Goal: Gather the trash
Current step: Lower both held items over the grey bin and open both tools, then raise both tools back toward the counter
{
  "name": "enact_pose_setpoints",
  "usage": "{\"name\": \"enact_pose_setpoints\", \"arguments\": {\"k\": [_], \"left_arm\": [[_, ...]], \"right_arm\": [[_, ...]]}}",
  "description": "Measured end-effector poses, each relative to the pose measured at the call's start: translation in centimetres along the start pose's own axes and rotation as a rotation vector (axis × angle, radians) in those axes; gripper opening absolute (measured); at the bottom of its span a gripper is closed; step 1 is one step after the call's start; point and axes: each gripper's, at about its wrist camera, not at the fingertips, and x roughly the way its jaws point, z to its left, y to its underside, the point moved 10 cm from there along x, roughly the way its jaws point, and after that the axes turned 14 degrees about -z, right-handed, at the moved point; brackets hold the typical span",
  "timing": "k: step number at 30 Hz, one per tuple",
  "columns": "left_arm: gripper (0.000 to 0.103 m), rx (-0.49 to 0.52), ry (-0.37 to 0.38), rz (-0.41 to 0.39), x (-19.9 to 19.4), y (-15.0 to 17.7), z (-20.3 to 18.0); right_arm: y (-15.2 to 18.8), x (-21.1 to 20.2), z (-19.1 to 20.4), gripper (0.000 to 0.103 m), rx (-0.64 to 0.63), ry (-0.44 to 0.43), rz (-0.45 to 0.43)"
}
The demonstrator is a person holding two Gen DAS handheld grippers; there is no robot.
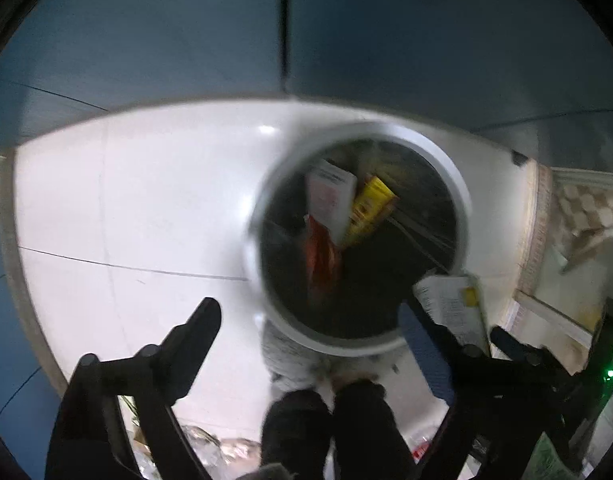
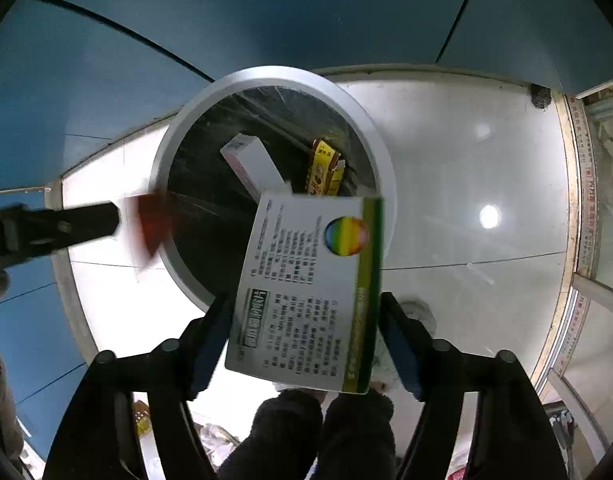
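Observation:
A round white trash bin (image 1: 460, 200) (image 2: 380, 148) with a black liner stands on the white floor. Inside lie a white box (image 1: 330, 198) (image 2: 254, 164), a yellow packet (image 1: 370, 206) (image 2: 324, 166) and a blurred red wrapper (image 1: 320, 256). My left gripper (image 1: 306, 316) is open and empty over the bin's near rim. In the right wrist view its finger (image 2: 86, 222) is beside the blurred red wrapper (image 2: 152, 224) at the bin's left rim. My right gripper (image 2: 304, 332) is shut on a white and green medicine box (image 2: 306, 288), also seen in the left wrist view (image 1: 454, 304), above the bin's near edge.
Blue wall panels (image 1: 186, 32) stand behind the bin. A tiled doorway strip (image 2: 582, 200) runs along the right. More trash and clear plastic (image 1: 210, 448) lies on the floor near the person's dark legs (image 2: 318, 432).

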Motion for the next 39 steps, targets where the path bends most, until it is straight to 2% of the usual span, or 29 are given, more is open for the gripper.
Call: {"name": "enact_pose_setpoints", "arguments": {"k": [2, 5, 10, 14, 20, 26, 36, 39], "left_arm": [[0.101, 0.003, -0.031, -0.012, -0.6, 0.2, 0.9], [0.101, 0.009, -0.057, -0.041, -1.9, 0.4, 2.0], [0.101, 0.021, -0.105, -0.106, -5.0, 0.8, 3.1], [0.101, 0.029, -0.135, -0.159, -7.9, 1.1, 3.4], [0.101, 0.031, -0.13, -0.17, -12.4, 2.5, 2.8], [0.101, 0.082, -0.119, -0.18, -18.0, 4.1, 1.2], [0.101, 0.142, -0.055, -0.245, -32.0, 5.2, -1.2], [0.101, 0.153, -0.065, -0.291, -36.1, 5.2, -1.1]], "right_arm": [[0.1, -0.1, 0.1, 0.098, 0.002, 0.001, -0.001], [0.1, -0.6, 0.4, 0.103, 0.001, 0.026, -0.012], [-0.3, -3.2, -0.2, 0.103, -0.012, 0.114, -0.065], [-0.3, -5.9, -0.3, 0.103, 0.001, 0.134, -0.083], [-0.1, -11.6, 0.0, 0.103, 0.012, 0.151, -0.114], [-0.2, -19.8, 0.7, 0.103, -0.014, 0.175, -0.159], [0.3, -36.9, 3.2, 0.103, 0.017, 0.163, -0.226], [0.8, -41.6, 4.5, 0.103, 0.02, 0.154, -0.25]]}}
